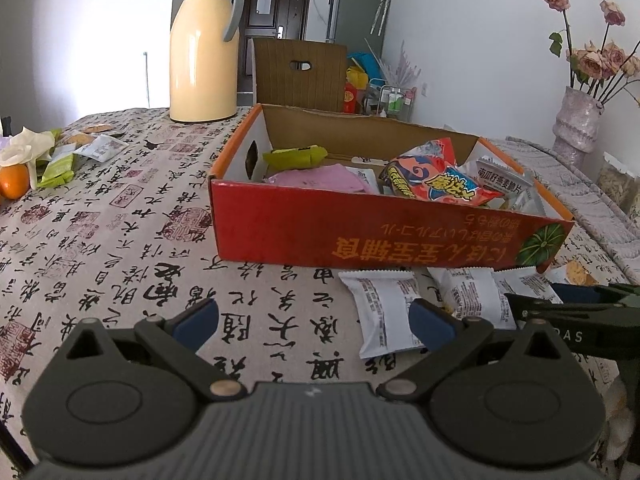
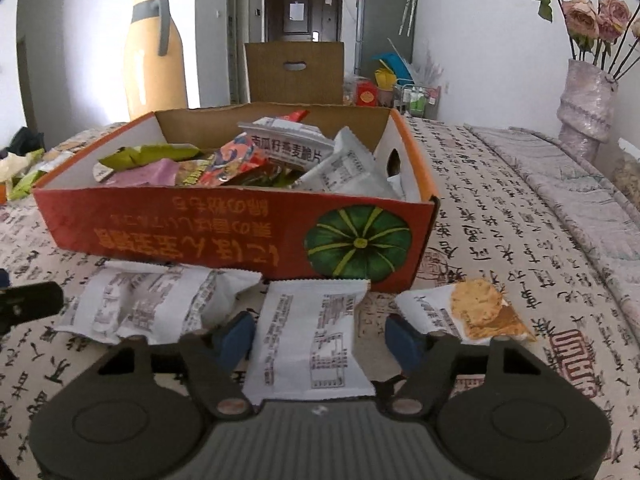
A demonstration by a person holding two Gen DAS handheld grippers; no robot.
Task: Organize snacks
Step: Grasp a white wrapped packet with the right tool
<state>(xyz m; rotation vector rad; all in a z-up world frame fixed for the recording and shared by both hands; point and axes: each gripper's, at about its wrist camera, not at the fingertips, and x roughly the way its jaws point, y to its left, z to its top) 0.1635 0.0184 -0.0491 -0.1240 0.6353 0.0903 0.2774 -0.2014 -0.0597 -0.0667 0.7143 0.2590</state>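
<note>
White snack packet (image 2: pixel 308 336) lies flat on the tabletop (image 2: pixel 520 248) just near of the red box (image 2: pixel 240 236), between the right gripper (image 2: pixel 320 338) jaws, which are partly open with pads either side and no clear pinch yet. More white packets sit left (image 2: pixel 156 304) and right (image 2: pixel 460 312). Left gripper (image 1: pixel 314 322) jaws are wide open, empty; risk: the flat slick wrapper slips out or the left neighbour gets snagged.

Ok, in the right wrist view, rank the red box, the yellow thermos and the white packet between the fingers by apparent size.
1. red box
2. yellow thermos and white packet: look similar; the packet is far nearer, so unranked.
</note>
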